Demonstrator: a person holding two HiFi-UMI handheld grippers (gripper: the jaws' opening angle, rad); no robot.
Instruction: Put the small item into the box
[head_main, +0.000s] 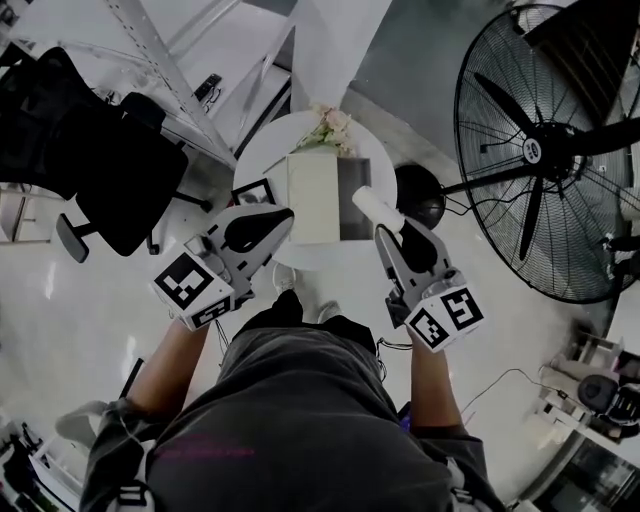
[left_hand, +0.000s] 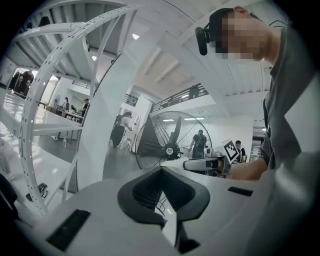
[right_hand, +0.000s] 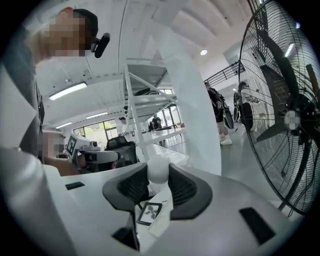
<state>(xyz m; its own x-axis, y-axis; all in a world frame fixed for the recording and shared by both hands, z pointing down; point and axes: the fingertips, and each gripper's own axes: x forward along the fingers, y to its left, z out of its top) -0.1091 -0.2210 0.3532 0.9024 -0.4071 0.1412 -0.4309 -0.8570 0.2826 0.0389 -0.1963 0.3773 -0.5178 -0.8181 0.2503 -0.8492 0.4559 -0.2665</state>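
Observation:
A small white rounded item (head_main: 376, 206) sticks out of my right gripper (head_main: 386, 218), which is shut on it just off the right edge of the round table (head_main: 262, 150). In the right gripper view the item (right_hand: 157, 170) sits pinched between the dark pads (right_hand: 182, 187). The box (head_main: 313, 195) is cream, with a grey part (head_main: 353, 196) on its right side, and stands in the table's middle, left of the item. My left gripper (head_main: 280, 218) hovers at the box's left front corner; its jaws meet with nothing between them.
On the table, a small picture frame (head_main: 255, 190) sits left of the box and pale flowers (head_main: 330, 128) behind it. A large floor fan (head_main: 540, 150) stands to the right, a black office chair (head_main: 100, 160) and metal shelving (head_main: 160, 60) to the left.

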